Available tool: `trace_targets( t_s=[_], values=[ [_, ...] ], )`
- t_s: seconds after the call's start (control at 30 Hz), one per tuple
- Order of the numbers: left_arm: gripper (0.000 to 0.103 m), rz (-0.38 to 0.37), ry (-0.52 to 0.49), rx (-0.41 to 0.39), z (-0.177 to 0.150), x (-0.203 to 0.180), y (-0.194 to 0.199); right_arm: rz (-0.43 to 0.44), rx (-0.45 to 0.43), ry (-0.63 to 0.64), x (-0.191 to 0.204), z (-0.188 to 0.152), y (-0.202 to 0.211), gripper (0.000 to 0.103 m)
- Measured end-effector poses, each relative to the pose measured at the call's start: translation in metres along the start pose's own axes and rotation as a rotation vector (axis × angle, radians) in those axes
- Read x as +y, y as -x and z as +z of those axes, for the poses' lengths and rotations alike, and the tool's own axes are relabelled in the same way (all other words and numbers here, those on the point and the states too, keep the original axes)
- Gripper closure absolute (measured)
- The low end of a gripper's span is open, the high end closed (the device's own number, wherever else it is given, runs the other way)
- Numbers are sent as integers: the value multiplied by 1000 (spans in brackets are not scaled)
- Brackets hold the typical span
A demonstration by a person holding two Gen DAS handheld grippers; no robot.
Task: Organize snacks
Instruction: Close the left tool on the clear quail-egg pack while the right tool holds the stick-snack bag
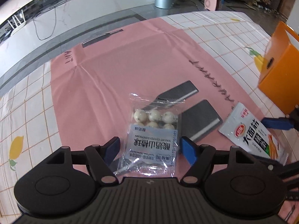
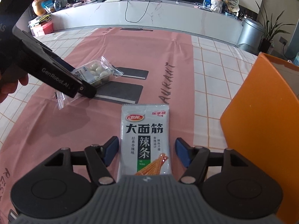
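hawthorn bag [image 2: 93,72] left of strip packet [image 2: 144,141], box [image 2: 259,115] right

1. Illumination: bright, even daylight; the source itself is not in view.
2. Shadows: soft. The left gripper [image 2: 82,87] casts a diffuse shadow onto the pink mat [image 2: 104,59] beneath it.
3. Glare: the far white counter [image 2: 168,16] and the clear snack bag [image 1: 152,130] reflect highlights.
4. Distortion: strong fisheye curvature bends the far counter and the table edges; corners darken.
5. Focus: centre sharp; the near gripper bodies are slightly soft.
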State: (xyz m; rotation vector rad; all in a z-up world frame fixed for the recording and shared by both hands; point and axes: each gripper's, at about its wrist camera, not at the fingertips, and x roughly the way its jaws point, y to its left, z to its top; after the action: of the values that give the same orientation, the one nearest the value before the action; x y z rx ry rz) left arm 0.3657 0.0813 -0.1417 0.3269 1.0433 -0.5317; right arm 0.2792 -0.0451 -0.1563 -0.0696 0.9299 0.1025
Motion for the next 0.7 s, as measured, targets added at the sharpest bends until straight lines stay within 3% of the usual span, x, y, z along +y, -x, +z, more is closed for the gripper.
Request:
trace_targets(
  t_s=[0.17, 0.3, 0.7],
  values=[
    [17, 24, 34, -38, -3, -3, 0, 4, -13, -16, -1, -1, 0, 38],
    [28, 30, 66, -47, -5, -4, 2, -1, -19, -16, 0, -3, 2, 50],
    [35, 100, 168, 31, -6, -17, 12, 4, 24, 22, 0, 5, 4, 56]
  ],
)
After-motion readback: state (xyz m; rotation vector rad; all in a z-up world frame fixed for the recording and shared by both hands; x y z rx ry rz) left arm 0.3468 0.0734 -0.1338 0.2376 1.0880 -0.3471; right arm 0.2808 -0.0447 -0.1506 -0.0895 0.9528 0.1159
